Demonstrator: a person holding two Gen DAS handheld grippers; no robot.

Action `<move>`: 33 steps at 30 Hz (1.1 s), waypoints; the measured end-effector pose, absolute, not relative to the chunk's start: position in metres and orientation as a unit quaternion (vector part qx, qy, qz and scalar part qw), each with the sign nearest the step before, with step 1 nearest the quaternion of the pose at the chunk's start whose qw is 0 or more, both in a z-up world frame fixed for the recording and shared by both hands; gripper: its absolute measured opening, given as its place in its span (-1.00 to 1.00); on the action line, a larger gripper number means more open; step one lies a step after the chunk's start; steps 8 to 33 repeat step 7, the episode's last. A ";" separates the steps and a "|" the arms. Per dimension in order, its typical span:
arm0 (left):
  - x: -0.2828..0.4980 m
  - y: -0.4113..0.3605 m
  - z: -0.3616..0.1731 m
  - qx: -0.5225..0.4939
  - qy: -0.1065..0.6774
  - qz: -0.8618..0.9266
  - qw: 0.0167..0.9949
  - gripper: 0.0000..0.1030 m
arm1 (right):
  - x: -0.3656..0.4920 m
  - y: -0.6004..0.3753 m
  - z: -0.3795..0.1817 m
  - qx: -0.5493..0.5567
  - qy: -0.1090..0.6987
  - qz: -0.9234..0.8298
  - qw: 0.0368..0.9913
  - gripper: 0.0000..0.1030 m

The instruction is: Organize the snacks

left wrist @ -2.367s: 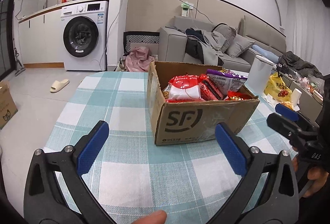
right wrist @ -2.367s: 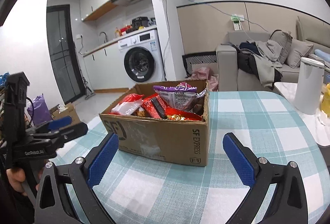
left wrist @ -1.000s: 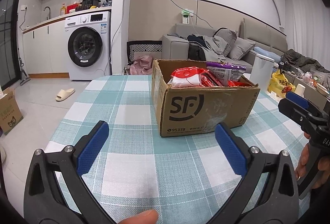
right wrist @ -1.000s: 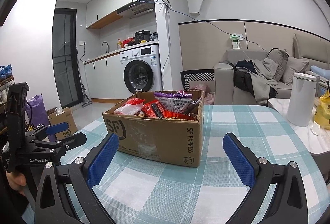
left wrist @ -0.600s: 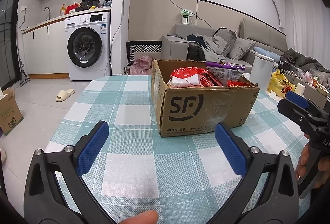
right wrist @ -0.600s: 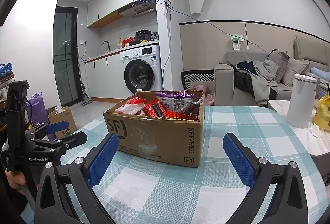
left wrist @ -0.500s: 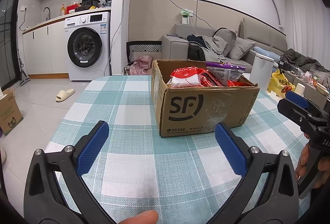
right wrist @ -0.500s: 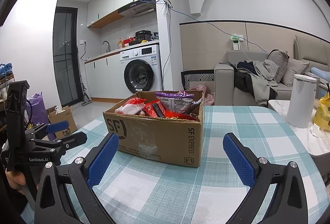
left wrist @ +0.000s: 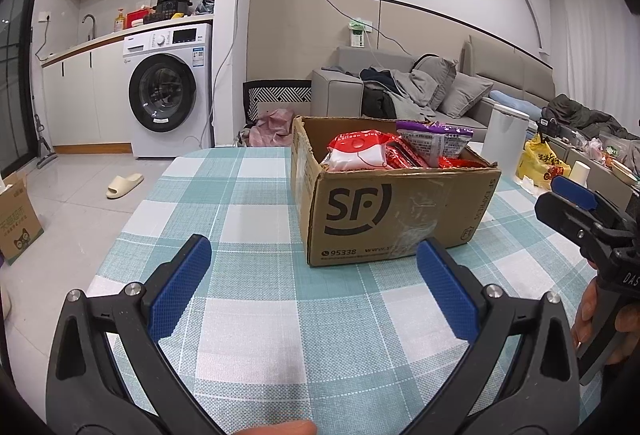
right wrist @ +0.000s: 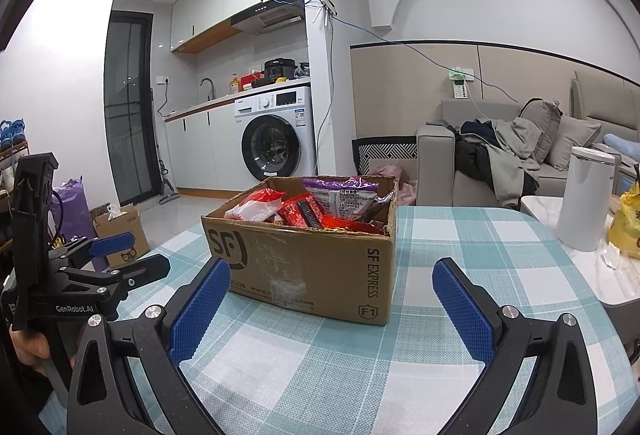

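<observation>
A brown SF cardboard box [left wrist: 396, 213] stands on the checked tablecloth [left wrist: 248, 219], full of snack packs: a red and white bag [left wrist: 356, 153], red packs [left wrist: 404, 157] and a purple bag [left wrist: 434, 141]. The box also shows in the right wrist view [right wrist: 308, 267], with the purple bag [right wrist: 344, 197] at its back. My left gripper [left wrist: 314, 255] is open and empty, a little in front of the box's left front corner. My right gripper [right wrist: 330, 279] is open and empty, in front of the box's right front corner.
A white canister [right wrist: 586, 199] and a yellow bag [right wrist: 626, 227] stand on a side table to the right. A paper cup [left wrist: 580, 171] is near there. A sofa [left wrist: 400, 97] and a washing machine [left wrist: 168, 99] are behind. Small cardboard boxes [right wrist: 120, 231] sit on the floor.
Both grippers dropped lower about two seconds ago, so the box is now seen more from the side. In the last half second nothing has moved.
</observation>
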State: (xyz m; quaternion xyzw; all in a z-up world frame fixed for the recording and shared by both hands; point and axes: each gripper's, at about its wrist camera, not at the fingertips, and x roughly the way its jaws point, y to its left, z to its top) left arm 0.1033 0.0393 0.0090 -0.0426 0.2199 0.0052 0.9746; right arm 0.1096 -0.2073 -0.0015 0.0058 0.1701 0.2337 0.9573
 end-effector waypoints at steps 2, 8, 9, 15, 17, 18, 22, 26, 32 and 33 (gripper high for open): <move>0.103 0.039 0.009 -0.043 0.219 0.004 0.975 0.99 | 0.110 -0.207 -0.001 0.005 0.170 0.234 0.957 1.00; 0.103 0.040 0.010 -0.044 0.215 0.002 0.976 0.99 | 0.109 -0.206 -0.001 0.004 0.170 0.234 0.957 1.00; 0.103 0.040 0.010 -0.044 0.215 0.002 0.976 0.99 | 0.109 -0.206 -0.001 0.004 0.170 0.234 0.957 1.00; 0.103 0.040 0.010 -0.044 0.215 0.002 0.976 0.99 | 0.109 -0.206 -0.001 0.004 0.170 0.234 0.957 1.00; 0.103 0.040 0.010 -0.044 0.215 0.002 0.976 0.99 | 0.109 -0.206 -0.001 0.004 0.170 0.234 0.957 1.00; 0.103 0.040 0.010 -0.044 0.215 0.002 0.976 0.99 | 0.109 -0.206 -0.001 0.004 0.170 0.234 0.957 1.00; 0.103 0.040 0.010 -0.044 0.215 0.002 0.976 0.99 | 0.109 -0.206 -0.001 0.004 0.170 0.234 0.957 1.00; 0.103 0.040 0.010 -0.044 0.215 0.002 0.976 0.99 | 0.109 -0.206 -0.001 0.004 0.170 0.234 0.957 1.00; 0.103 0.040 0.010 -0.044 0.215 0.002 0.976 0.99 | 0.109 -0.206 -0.001 0.004 0.170 0.234 0.957 1.00; 0.103 0.040 0.010 -0.044 0.215 0.002 0.976 0.99 | 0.109 -0.206 -0.001 0.004 0.170 0.234 0.957 1.00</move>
